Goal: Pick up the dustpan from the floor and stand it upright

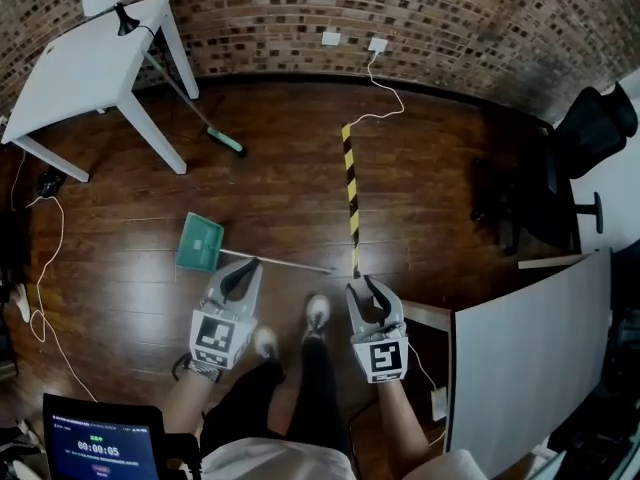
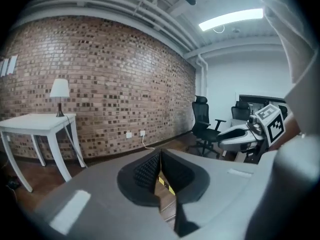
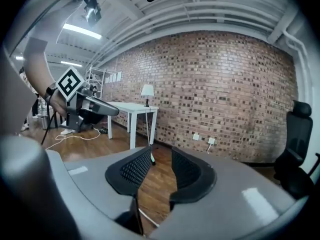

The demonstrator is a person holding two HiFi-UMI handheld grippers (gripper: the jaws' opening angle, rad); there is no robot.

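**Dustpan down, both tools empty**

The green dustpan point(image 1: 200, 243) lies flat on the wood floor point(image 1: 440, 183). Its long handle runs right, crossing just by the tip of your left gripper point(image 1: 244, 271); contact unclear. Your left jaws are pressed together, nothing between them. Your right gripper point(image 1: 366, 290) has its jaws partly apart and empty, at the near end of the striped tape point(image 1: 350, 193).

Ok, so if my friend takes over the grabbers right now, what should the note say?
Left gripper: shut, empty.
Right gripper: open, empty.
Dustpan: green, lying flat on the wood floor just ahead of the left gripper, its long handle stretching toward the right gripper.
Done: nothing yet; dustpan not gripped.
Left to do: grab it, lift it, stand it upright.
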